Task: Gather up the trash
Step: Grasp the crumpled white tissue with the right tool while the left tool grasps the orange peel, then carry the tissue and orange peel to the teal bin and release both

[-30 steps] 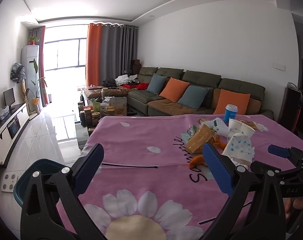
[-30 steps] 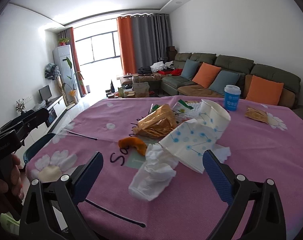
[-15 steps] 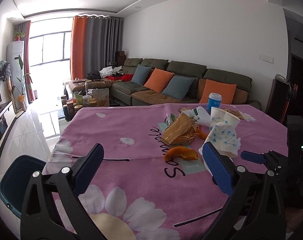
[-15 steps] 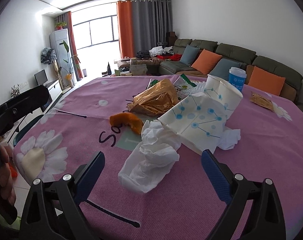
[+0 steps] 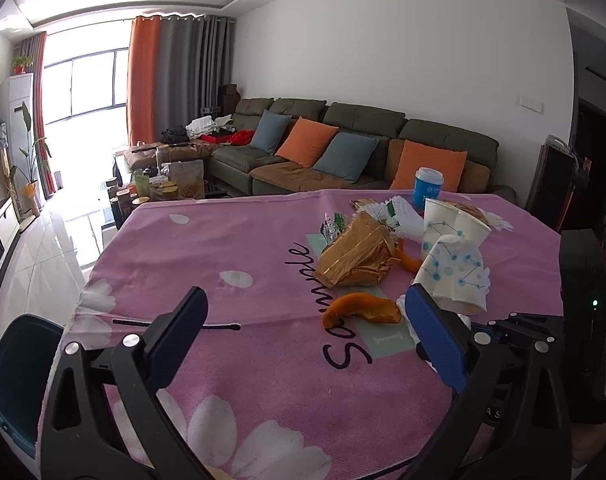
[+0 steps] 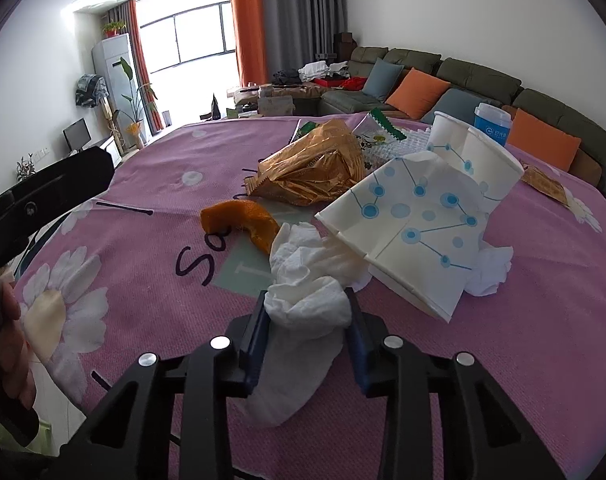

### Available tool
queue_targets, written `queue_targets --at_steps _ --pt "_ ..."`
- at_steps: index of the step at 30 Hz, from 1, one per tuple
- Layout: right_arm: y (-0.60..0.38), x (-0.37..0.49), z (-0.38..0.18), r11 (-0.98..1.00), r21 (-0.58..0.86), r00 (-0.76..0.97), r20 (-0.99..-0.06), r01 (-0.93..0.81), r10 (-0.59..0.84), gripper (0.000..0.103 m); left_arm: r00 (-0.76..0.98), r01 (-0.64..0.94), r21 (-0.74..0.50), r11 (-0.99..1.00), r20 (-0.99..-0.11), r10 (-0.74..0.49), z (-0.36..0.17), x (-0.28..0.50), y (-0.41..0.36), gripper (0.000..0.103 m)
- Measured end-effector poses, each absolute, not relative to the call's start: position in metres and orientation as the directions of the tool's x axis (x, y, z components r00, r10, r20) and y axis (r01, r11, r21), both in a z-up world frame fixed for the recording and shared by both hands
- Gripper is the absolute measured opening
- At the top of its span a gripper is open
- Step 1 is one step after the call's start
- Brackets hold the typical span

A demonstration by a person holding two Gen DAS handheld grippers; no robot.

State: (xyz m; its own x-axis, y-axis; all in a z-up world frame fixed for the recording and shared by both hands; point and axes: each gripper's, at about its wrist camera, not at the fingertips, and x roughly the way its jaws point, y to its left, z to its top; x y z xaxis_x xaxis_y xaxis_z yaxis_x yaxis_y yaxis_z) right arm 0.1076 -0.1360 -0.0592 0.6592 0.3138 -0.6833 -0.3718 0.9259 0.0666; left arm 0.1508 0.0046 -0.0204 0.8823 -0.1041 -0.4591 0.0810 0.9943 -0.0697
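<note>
On the pink worktop (image 6: 503, 360), the right hand-held gripper (image 6: 307, 316) is closing on a crumpled tissue (image 6: 307, 300) — the first pickup; next — lift it clear. The left hand-held gripper (image 5: 303, 336) gapes empty.

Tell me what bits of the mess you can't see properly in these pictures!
- Crumpled tissue: the left wrist view hides most behind the left gripper's finger.
- Blue bin: cut off by that view's left edge, inside unseen.
- Blue-lidded cup: label too small to read.
</note>
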Motion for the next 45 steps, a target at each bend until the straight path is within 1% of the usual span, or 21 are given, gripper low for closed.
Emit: queue_targets --at_steps 4,7,12,17,22,28,29,30,32,34,36,37,40,44,45 --pt "-0.140 0.104 -0.057 0.919 0.095 0.650 -0.679 -0.382 0.340 0.017 0.867 0.101 -0.077 0.992 -0.483 -0.126 -0.027 0.163 0.000 0.097" --pt "-0.146 0.101 -0.054 0.913 0.118 0.641 -0.677 -0.390 0.362 0.014 0.854 0.121 -0.083 0.989 -0.499 -0.147 -0.033 0.173 -0.006 0.097" --pt "-0.164 0.089 -0.044 0.900 0.175 0.653 -0.635 -0.399 0.413 0.013 0.823 0.154 -0.104 0.983 -0.536 -0.185 -0.041 0.191 -0.020 0.097" --pt "-0.183 0.076 -0.031 0.893 0.223 0.681 -0.583 -0.390 0.443 0.013 0.788 0.176 -0.099 0.979 -0.582 -0.200 -0.047 0.209 -0.034 0.097" --pt "-0.190 0.070 -0.023 0.883 0.256 0.703 -0.536 -0.393 0.468 0.012 0.740 0.193 -0.075 0.978 -0.643 -0.196 -0.056 0.226 -0.048 0.097" --pt "-0.195 0.074 -0.018 0.885 0.265 0.714 -0.522 -0.384 0.466 0.013 0.692 0.171 -0.069 0.983 -0.702 -0.170 -0.066 0.248 -0.056 0.097" --pt "-0.196 0.075 -0.018 0.885 0.265 0.717 -0.519 -0.383 0.466 0.013 0.682 0.161 -0.067 0.985 -0.714 -0.160 -0.069 0.252 -0.056 0.095" --pt "-0.196 0.075 -0.017 0.885 0.264 0.720 -0.516 -0.382 0.465 0.013 0.672 0.156 -0.058 0.986 -0.726 -0.149 -0.071 0.255 -0.057 0.089" --pt "-0.197 0.073 -0.016 0.886 0.264 0.723 -0.512 -0.382 0.464 0.013 0.654 0.153 -0.038 0.988 -0.745 -0.130 -0.075 0.259 -0.060 0.080" --pt "-0.198 0.074 -0.016 0.884 0.269 0.723 -0.508 -0.382 0.467 0.013 0.643 0.159 -0.027 0.987 -0.756 -0.125 -0.079 0.262 -0.061 0.074" --pt "-0.199 0.074 -0.015 0.882 0.270 0.723 -0.505 -0.387 0.471 0.013 0.642 0.161 -0.016 0.987 -0.758 -0.116 -0.080 0.263 -0.063 0.071" --pt "-0.199 0.074 -0.015 0.881 0.270 0.723 -0.504 -0.389 0.473 0.013 0.639 0.161 -0.014 0.987 -0.760 -0.115 -0.082 0.264 -0.063 0.066" --pt "-0.199 0.073 -0.014 0.881 0.267 0.725 -0.500 -0.391 0.473 0.013 0.638 0.156 -0.017 0.988 -0.762 -0.114 -0.083 0.263 -0.060 0.055" --pt "-0.199 0.071 -0.013 0.884 0.261 0.731 -0.496 -0.388 0.468 0.013 0.646 0.158 -0.051 0.986 -0.750 -0.143 -0.083 0.256 -0.053 0.041" --pt "-0.199 0.071 -0.012 0.884 0.258 0.732 -0.497 -0.389 0.467 0.013 0.652 0.157 -0.057 0.986 -0.744 -0.147 -0.083 0.255 -0.051 0.036"
